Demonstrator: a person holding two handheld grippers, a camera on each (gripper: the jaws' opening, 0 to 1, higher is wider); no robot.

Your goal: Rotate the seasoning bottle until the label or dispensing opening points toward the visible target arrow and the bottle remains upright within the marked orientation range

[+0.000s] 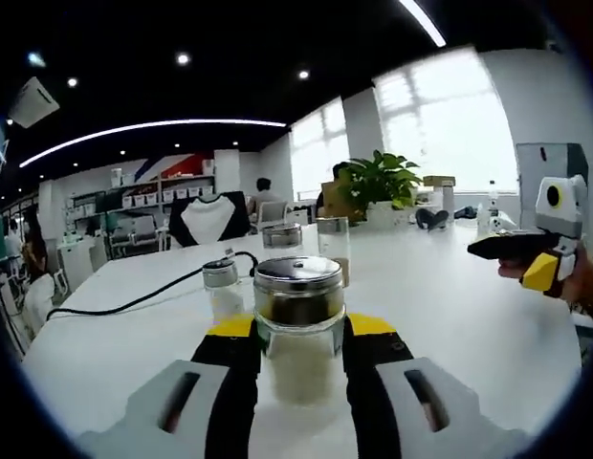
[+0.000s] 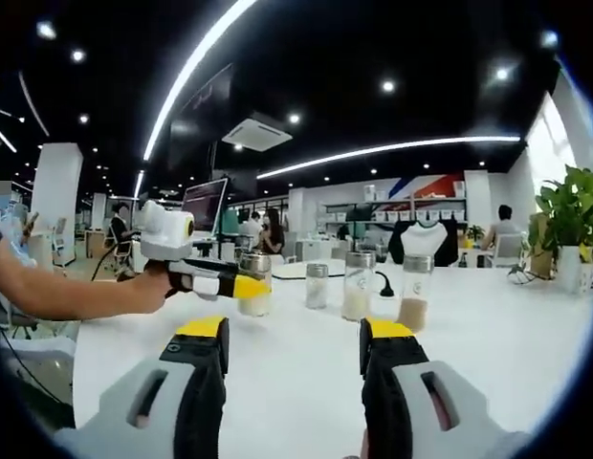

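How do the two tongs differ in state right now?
The left tongs are closed on a seasoning bottle with a metal lid, while the right tongs are open with nothing between them. The left tongs sit at the bottle on the white table; the right tongs point at the row of bottles from a distance. Both have black jaws with yellow tips.

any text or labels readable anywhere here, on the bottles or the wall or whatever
None can be read.
The seasoning bottle between the left gripper jaws shows no legible label.
The other bottles on the white table carry no readable print.
The red and blue wall graphic is too small and blurred to read.
No target arrow is legible.
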